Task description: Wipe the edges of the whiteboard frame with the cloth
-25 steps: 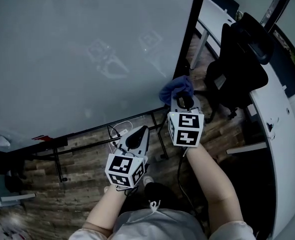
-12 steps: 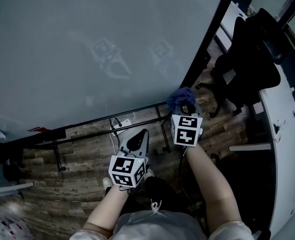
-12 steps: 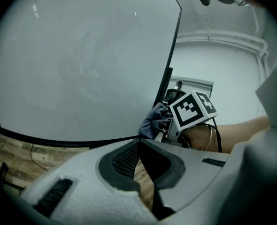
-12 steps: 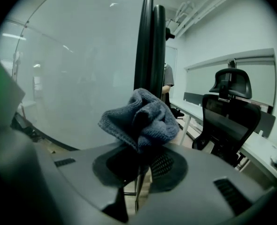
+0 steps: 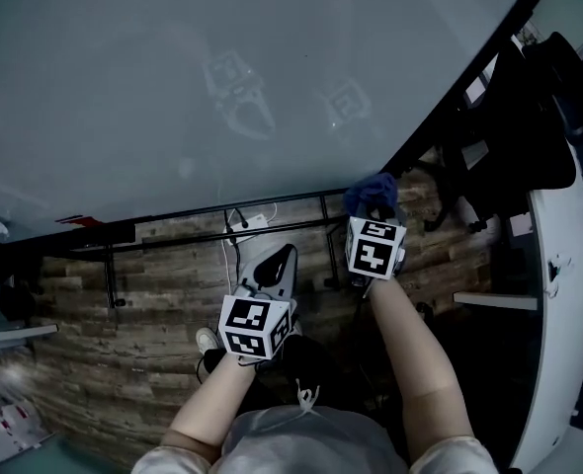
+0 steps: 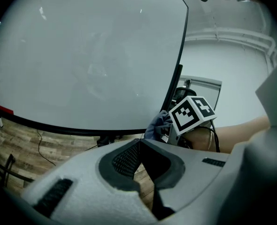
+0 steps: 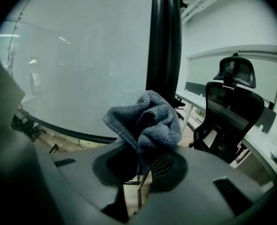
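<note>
Two tools, one bunched blue knitted cloth [image 7: 145,118], one black-framed whiteboard [image 5: 173,87].
Right tool [image 7: 141,162] clamps the cloth at the whiteboard's lower corner; left tool [image 6: 138,144] is closed, empty.

Knitted, rough cloth [image 7: 145,121] — glossy whiteboard [image 5: 173,77], smooth dark frame [image 7: 164,41] — wood-plank floor [image 5: 124,324].

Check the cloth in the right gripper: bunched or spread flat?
Bunched. The cloth rises as a crumpled wad of folds from the right gripper, whose jaws are clamped on its lower end.
</note>
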`<state>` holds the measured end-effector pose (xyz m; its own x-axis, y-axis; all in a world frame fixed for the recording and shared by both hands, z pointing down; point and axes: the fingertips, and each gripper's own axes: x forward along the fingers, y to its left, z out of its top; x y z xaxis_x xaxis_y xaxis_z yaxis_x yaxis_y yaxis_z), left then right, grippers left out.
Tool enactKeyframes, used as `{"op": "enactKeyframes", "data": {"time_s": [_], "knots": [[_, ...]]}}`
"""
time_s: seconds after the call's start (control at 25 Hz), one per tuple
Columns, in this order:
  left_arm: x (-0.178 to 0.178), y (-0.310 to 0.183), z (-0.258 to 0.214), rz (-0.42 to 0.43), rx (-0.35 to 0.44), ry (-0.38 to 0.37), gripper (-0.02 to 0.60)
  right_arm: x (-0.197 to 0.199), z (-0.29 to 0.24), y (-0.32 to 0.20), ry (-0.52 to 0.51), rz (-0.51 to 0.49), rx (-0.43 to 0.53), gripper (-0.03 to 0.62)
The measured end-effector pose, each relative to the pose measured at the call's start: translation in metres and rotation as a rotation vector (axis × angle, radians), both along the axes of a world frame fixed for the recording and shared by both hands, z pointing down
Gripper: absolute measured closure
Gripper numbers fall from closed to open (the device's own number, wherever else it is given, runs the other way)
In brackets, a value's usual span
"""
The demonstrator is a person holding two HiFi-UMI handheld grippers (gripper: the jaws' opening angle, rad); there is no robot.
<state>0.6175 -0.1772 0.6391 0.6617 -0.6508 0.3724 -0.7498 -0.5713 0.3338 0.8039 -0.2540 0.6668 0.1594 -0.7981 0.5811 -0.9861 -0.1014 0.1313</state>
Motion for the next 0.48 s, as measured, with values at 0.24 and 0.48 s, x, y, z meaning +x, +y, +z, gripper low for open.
{"op": "enactKeyframes", "data": {"time_s": [0.24,0.48], "knots": [[-0.018,-0.001,0.007,-0.057,-0.021,-0.007,0.563,-0.03,0.002,-0.003,-0.039,-0.022,0.0,0.526],[-0.054,-0.008,-0.004,-0.119,-0.006,-0.015,0.563,-0.082,-0.005,-0.006,-0.111,-0.055,0.009,0.526]]}}
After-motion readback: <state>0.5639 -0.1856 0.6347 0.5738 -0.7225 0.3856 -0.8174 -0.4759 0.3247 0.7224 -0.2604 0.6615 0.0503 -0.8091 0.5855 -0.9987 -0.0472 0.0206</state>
